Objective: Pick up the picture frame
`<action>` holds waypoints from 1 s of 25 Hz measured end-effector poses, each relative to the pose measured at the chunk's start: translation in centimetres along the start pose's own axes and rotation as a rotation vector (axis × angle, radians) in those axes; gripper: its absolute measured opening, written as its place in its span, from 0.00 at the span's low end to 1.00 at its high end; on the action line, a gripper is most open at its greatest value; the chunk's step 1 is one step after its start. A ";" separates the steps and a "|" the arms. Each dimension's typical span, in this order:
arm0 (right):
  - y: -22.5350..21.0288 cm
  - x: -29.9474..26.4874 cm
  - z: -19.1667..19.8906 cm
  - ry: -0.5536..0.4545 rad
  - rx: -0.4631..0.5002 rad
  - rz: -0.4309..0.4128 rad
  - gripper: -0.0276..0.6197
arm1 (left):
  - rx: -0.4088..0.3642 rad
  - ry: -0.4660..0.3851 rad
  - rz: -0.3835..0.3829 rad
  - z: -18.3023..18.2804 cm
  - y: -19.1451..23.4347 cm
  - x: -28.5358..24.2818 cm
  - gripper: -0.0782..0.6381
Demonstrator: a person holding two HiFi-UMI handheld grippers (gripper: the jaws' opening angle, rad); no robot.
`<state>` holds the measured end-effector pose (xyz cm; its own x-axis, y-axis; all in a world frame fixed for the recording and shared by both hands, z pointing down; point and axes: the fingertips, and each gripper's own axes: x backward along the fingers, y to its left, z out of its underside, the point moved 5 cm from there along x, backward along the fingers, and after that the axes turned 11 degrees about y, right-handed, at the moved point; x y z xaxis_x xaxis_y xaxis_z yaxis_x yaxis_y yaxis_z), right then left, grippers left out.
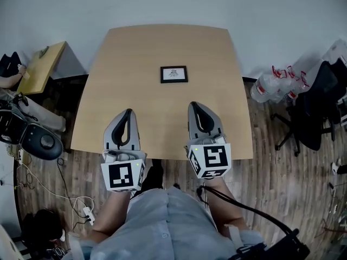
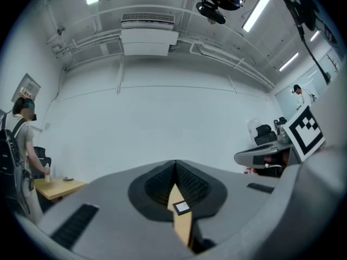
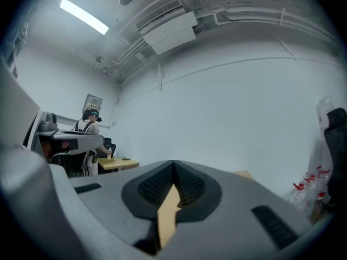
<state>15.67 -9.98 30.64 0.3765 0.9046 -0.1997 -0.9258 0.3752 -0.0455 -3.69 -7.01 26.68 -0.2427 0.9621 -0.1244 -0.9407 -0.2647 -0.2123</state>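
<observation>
A small black picture frame (image 1: 174, 74) with a white print lies flat in the middle of the light wooden table (image 1: 135, 53). In the left gripper view the picture frame (image 2: 180, 206) shows through the slit between the jaws. My left gripper (image 1: 128, 111) hovers over the table's near edge, left of and nearer than the frame, jaws together with nothing in them. My right gripper (image 1: 193, 105) is level with it on the right, also shut and empty. Both point level towards the far wall, seen in the left gripper (image 2: 175, 167) and right gripper (image 3: 174, 167) views.
A small wooden side table (image 1: 42, 65) stands at the far left, with a person (image 2: 21, 161) beside it. At the right are a black office chair (image 1: 317, 112) and several plastic bottles (image 1: 274, 84). Cables and a black device (image 1: 38, 140) lie on the floor at left.
</observation>
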 end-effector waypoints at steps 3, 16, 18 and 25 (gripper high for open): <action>-0.3 -2.3 -0.4 0.006 0.014 0.007 0.05 | 0.017 0.000 0.000 0.1 1.1 -2.0 0.11; -0.9 -12.4 -3.3 0.031 0.023 0.067 0.05 | 0.044 0.006 0.033 0.5 7.3 -10.4 0.11; -1.2 -13.7 -3.7 0.035 0.028 0.078 0.05 | 0.067 0.009 0.039 0.6 7.9 -11.7 0.11; -2.4 -17.1 -4.6 0.070 0.038 0.109 0.05 | 0.169 0.044 0.076 0.6 8.5 -14.3 0.11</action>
<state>11.26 -27.27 29.69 0.2694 0.9247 -0.2689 -0.9586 0.2843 0.0172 -8.32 -22.97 27.23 -0.3073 0.9350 -0.1770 -0.9474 -0.3181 -0.0357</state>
